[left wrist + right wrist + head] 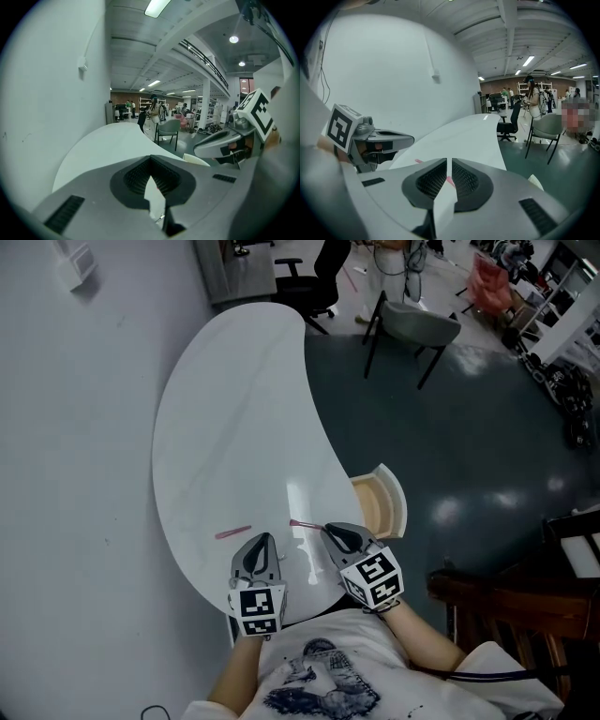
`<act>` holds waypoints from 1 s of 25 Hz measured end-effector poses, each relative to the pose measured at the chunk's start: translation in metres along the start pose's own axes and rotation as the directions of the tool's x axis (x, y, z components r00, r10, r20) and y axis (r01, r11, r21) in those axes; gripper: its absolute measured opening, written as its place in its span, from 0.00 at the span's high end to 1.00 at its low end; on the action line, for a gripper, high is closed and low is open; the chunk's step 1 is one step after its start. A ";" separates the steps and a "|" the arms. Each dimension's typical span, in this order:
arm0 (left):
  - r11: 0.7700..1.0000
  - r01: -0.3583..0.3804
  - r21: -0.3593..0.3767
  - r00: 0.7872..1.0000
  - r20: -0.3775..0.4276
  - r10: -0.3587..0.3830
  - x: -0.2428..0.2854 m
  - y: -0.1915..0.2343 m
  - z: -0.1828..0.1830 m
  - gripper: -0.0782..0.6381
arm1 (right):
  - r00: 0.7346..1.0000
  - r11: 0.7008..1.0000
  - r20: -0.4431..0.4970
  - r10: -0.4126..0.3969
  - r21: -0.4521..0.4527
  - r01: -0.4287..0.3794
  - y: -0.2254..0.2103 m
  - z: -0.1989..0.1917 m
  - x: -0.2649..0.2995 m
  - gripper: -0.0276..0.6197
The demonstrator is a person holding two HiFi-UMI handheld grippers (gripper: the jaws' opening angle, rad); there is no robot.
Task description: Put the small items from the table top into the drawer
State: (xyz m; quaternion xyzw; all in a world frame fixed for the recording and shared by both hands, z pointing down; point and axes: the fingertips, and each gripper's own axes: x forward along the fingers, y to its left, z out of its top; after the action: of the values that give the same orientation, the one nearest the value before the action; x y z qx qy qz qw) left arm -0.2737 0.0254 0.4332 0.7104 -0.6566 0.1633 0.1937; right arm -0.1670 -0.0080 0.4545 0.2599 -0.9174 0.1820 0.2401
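Open tabletop (234,399) ahead, wall (75,446) left

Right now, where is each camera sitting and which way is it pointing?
Head view: on the person's head, looking steeply down at the white table; the left gripper, right gripper, arms and shirt show.
Left gripper view: on the left gripper, looking over its closed jaws along the table; the right gripper shows at right.
Right gripper view: on the right gripper, looking along the table over its closed jaws; the left gripper shows at left.
Shared: both gripper views see the grey chair.
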 end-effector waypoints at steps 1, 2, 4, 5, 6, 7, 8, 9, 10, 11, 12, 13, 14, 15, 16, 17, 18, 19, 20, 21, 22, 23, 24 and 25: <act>1.000 0.003 0.000 1.000 -0.004 -0.003 0.002 0.000 -0.002 0.84 | 1.000 1.000 -0.004 0.002 0.001 -0.002 0.000 -0.002 0.002 0.92; 1.000 0.005 0.000 1.000 -0.009 -0.005 0.004 0.000 -0.004 0.84 | 1.000 1.000 -0.008 0.004 0.001 -0.004 -0.001 -0.004 0.004 0.92; 1.000 0.012 -0.002 1.000 -0.021 -0.012 0.008 0.001 -0.009 0.84 | 1.000 1.000 -0.013 0.006 0.002 -0.006 -0.001 -0.007 0.009 0.88; 1.000 0.016 -0.004 1.000 -0.025 -0.016 0.011 0.001 -0.011 0.84 | 1.000 1.000 -0.015 0.006 0.003 -0.006 -0.002 -0.009 0.012 0.86; 1.000 0.021 -0.007 0.999 -0.029 -0.021 0.013 0.001 -0.013 0.84 | 1.000 1.000 -0.017 0.005 0.005 -0.005 -0.003 -0.012 0.014 0.86; 1.000 0.026 -0.009 0.999 -0.031 -0.026 0.015 0.000 -0.015 0.84 | 1.000 1.000 -0.022 0.008 0.008 -0.008 -0.004 -0.015 0.017 0.84; 0.999 0.030 -0.010 0.999 -0.034 -0.030 0.017 0.000 -0.017 0.84 | 0.999 1.000 -0.028 0.015 0.012 -0.014 -0.005 -0.018 0.019 0.81; 0.999 0.033 -0.010 0.999 -0.037 -0.033 0.019 0.000 -0.020 0.84 | 0.999 1.000 -0.035 0.023 0.015 -0.022 -0.005 -0.021 0.022 0.77; 0.999 0.035 -0.010 0.999 -0.040 -0.035 0.020 0.001 -0.022 0.84 | 0.999 0.999 -0.042 0.031 0.014 -0.030 -0.005 -0.025 0.024 0.74; 0.999 0.036 -0.011 0.998 -0.043 -0.036 0.021 0.002 -0.025 0.84 | 0.998 0.999 -0.050 0.038 0.008 -0.038 -0.005 -0.028 0.027 0.72; 0.999 0.036 -0.012 0.998 -0.046 -0.037 0.023 0.004 -0.027 0.84 | 0.997 0.999 -0.061 0.047 -0.003 -0.047 -0.005 -0.032 0.030 0.69; 0.999 0.037 -0.013 0.998 -0.049 -0.038 0.024 0.005 -0.030 0.84 | 0.996 0.998 -0.074 0.058 -0.017 -0.059 -0.006 -0.036 0.033 0.68; 0.999 0.037 -0.016 0.998 -0.053 -0.038 0.026 0.006 -0.032 0.84 | 0.994 0.997 -0.087 0.069 -0.032 -0.072 -0.006 -0.039 0.037 0.68; 0.999 0.038 -0.018 0.998 -0.056 -0.039 0.027 0.008 -0.035 0.84 | 0.992 0.995 -0.099 0.078 -0.047 -0.083 -0.007 -0.043 0.040 0.68; 0.999 0.037 -0.020 0.998 -0.059 -0.038 0.029 0.009 -0.037 0.84 | 0.990 0.994 -0.110 0.083 -0.064 -0.091 -0.009 -0.046 0.044 0.68; 0.999 0.037 -0.019 0.997 -0.063 -0.038 0.030 0.010 -0.040 0.84 | 0.989 0.992 -0.121 0.083 -0.081 -0.093 -0.011 -0.050 0.048 0.69; 0.999 0.038 -0.018 0.997 -0.066 -0.039 0.032 0.011 -0.042 0.84 | 0.987 0.991 -0.135 0.081 -0.098 -0.095 -0.013 -0.055 0.053 0.69; 0.999 0.039 -0.017 0.997 -0.068 -0.040 0.033 0.012 -0.044 0.84 | 0.985 0.989 -0.152 0.080 -0.114 -0.098 -0.014 -0.059 0.058 0.69; 0.999 0.040 -0.017 0.997 -0.071 -0.041 0.035 0.014 -0.047 0.84 | 0.982 0.986 -0.169 0.082 -0.127 -0.104 -0.015 -0.064 0.063 0.69; 0.999 0.040 -0.019 0.996 -0.073 -0.041 0.037 0.015 -0.049 0.84 | 0.979 0.984 -0.183 0.086 -0.137 -0.112 -0.017 -0.069 0.067 0.69; 0.999 0.041 -0.021 0.996 -0.075 -0.042 0.039 0.015 -0.051 0.84 | 0.977 0.982 -0.195 0.089 -0.146 -0.119 -0.018 -0.075 0.072 0.69; 0.999 0.042 -0.023 0.996 -0.078 -0.044 0.041 0.015 -0.054 0.84 | 0.974 0.980 -0.206 0.091 -0.154 -0.124 -0.020 -0.079 0.076 0.69; 0.999 0.044 -0.023 0.996 -0.081 -0.045 0.042 0.015 -0.056 0.84 | 0.972 0.978 -0.217 0.092 -0.162 -0.128 -0.021 -0.082 0.079 0.69; 0.999 0.045 -0.022 0.995 -0.085 -0.047 0.044 0.015 -0.058 0.84 | 0.970 0.976 -0.227 0.092 -0.173 -0.133 -0.022 -0.085 0.082 0.69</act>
State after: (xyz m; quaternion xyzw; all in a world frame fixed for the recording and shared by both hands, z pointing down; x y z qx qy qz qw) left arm -0.2838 0.0146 0.5056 0.7158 -0.6327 0.1824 0.2323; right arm -0.1865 -0.0188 0.5728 0.1620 -0.9120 0.1360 0.3515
